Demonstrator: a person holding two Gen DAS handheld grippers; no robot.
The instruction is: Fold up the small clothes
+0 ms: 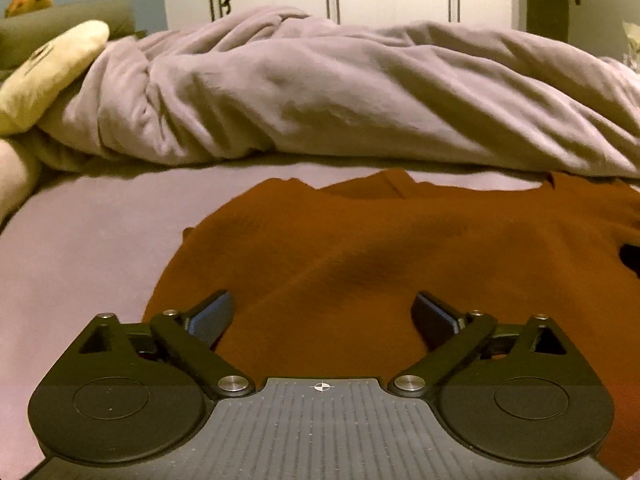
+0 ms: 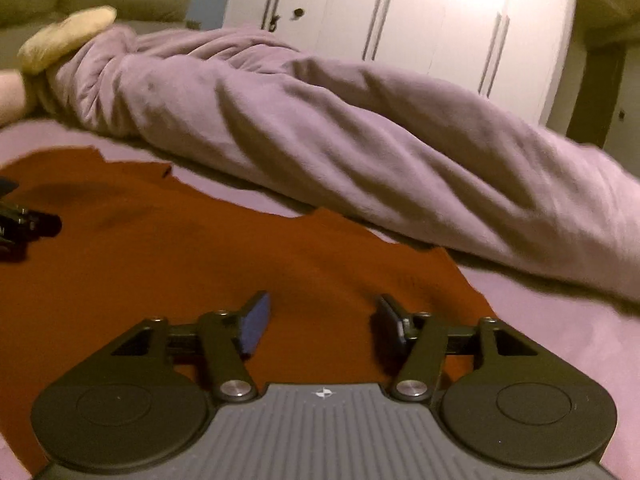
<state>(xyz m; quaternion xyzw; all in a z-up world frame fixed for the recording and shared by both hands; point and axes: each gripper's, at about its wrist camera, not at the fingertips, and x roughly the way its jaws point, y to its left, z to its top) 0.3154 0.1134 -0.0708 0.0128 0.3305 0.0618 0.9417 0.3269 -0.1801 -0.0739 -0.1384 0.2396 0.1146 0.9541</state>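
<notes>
A rust-brown garment (image 1: 360, 248) lies spread on the lilac bed sheet (image 1: 80, 248). My left gripper (image 1: 323, 316) hovers over its near left part, jaws wide apart, nothing between the blue pads. In the right wrist view the same garment (image 2: 168, 248) fills the lower left. My right gripper (image 2: 320, 322) stands open over the garment's near right part, with only flat cloth below it. The left gripper's black body (image 2: 24, 224) shows at the left edge of the right wrist view.
A bunched lilac duvet (image 1: 340, 92) lies across the bed just behind the garment. A cream pillow (image 1: 48, 72) and an olive cushion (image 1: 60, 28) sit at the far left. White wardrobe doors (image 2: 420, 20) stand behind the bed.
</notes>
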